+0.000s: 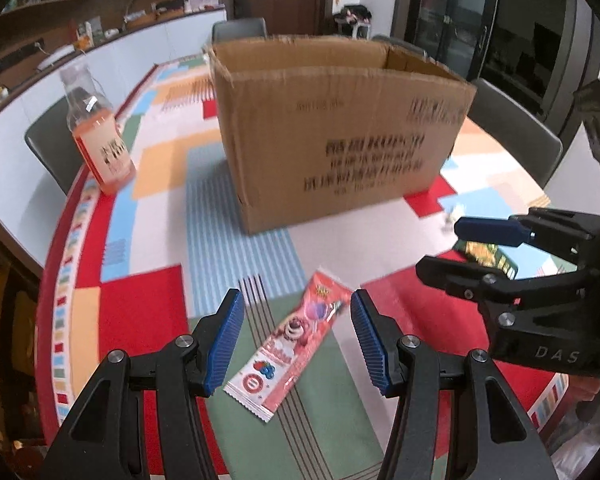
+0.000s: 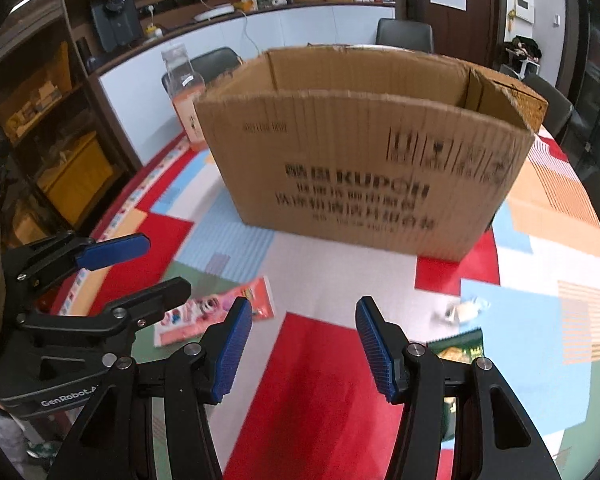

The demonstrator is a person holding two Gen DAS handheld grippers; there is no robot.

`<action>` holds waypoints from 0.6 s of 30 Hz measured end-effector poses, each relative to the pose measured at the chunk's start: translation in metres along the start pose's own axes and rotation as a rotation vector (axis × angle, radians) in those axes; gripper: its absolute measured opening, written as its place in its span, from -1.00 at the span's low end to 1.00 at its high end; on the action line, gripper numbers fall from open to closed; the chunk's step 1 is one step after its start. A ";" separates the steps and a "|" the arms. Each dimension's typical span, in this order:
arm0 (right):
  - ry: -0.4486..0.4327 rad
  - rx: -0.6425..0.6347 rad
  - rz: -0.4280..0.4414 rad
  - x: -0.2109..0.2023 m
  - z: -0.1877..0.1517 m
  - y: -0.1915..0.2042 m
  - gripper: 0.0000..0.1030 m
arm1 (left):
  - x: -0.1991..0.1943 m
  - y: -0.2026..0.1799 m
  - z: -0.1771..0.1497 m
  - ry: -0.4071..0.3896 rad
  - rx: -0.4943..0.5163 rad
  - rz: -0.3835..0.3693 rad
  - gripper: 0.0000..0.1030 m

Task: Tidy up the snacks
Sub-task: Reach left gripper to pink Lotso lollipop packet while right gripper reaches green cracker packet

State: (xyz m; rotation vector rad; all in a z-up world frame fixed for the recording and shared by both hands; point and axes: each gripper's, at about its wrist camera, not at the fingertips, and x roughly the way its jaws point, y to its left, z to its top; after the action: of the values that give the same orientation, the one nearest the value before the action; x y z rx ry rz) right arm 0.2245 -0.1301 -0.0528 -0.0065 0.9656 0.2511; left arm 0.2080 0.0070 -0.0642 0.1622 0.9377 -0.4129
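While tilted tableward, left gripper (image 1: 296,344) straddles pink snack packet (image 1: 288,344), untouched.

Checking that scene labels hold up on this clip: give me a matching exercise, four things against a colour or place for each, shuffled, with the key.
Things:
1. cardboard box
2. bottle
3. pink snack packet
4. green snack packet

Descriptions:
A. lies flat, framed by the open left gripper
B. stands upright, left of the box, holding orange-pink contents
C. open-topped, brown, dark print on its side
D. partly hidden behind a finger of the right gripper

Pairs: 1-C, 2-B, 3-A, 4-D
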 end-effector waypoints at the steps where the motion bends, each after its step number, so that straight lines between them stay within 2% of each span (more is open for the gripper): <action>1: 0.004 0.002 -0.006 0.002 -0.002 0.000 0.07 | 0.003 -0.001 -0.001 0.010 0.002 -0.005 0.06; 8: 0.061 0.024 -0.013 0.018 -0.012 -0.006 0.07 | 0.031 -0.003 -0.009 0.089 0.017 -0.011 0.06; 18: 0.113 0.024 -0.012 0.035 -0.019 -0.005 0.07 | 0.058 -0.004 -0.011 0.139 0.021 -0.010 0.06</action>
State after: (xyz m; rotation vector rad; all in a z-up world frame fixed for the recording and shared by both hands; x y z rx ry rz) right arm 0.2285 -0.1302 -0.0926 -0.0042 1.0807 0.2303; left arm 0.2285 -0.0086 -0.1171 0.2076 1.0712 -0.4246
